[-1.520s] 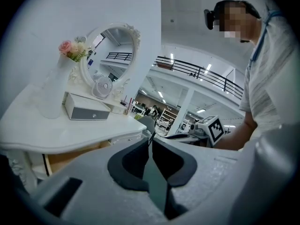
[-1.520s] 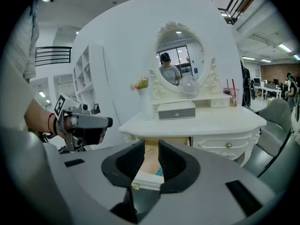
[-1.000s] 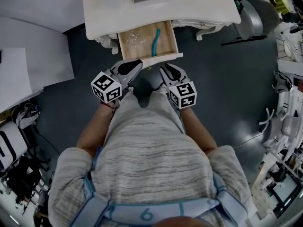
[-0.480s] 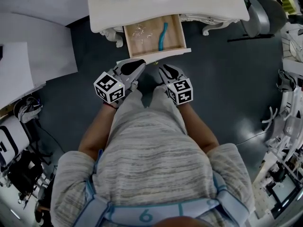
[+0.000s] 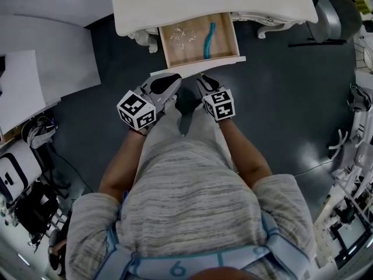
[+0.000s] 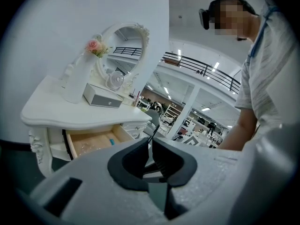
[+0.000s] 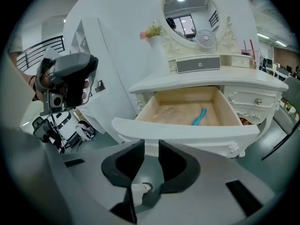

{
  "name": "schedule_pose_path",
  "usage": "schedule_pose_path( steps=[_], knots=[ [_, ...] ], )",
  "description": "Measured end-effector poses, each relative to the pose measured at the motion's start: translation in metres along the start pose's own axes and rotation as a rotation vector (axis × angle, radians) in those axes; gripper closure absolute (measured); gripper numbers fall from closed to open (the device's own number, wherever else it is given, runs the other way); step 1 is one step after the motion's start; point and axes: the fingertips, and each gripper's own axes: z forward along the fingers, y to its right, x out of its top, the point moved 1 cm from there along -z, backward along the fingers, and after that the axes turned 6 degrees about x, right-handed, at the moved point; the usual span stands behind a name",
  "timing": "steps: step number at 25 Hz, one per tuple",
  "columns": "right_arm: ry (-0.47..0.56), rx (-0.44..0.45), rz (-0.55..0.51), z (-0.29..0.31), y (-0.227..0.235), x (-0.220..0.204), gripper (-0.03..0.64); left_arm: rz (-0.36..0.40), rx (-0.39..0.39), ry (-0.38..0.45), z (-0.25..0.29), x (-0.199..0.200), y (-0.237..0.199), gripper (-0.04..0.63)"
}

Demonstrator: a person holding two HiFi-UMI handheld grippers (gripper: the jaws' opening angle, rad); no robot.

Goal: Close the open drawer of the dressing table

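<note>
Both tools sunk toward open drawer (image 5: 198,66), its front panel running 9-to-3 just at 12 o'clock of nearer right tool (image 5: 202,80), jaws apart, empty; left tool (image 5: 172,83) jaws together.

Dressing table (image 5: 250,4); grey box (image 7: 198,64), vase (image 7: 159,55), mirror (image 7: 190,15)

White dressing table (image 5: 233,2), tan drawer (image 5: 189,55) — teal strip (image 5: 208,39) (floor (image 5: 280,98) dark grey).

White dressing table (image 5: 256,4) stands upright; its wood-lined drawer (image 5: 198,66) is pulled open.
</note>
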Motion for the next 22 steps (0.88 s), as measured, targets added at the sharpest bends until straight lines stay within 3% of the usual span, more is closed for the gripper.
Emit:
schedule_pose_path(
  steps=[22],
  knots=[
    [-0.134,-0.131,0.075,0.039,0.031,-0.041,0.526,-0.017,-0.022,-0.040,0.000,-0.011,-0.011,0.560]
  ],
)
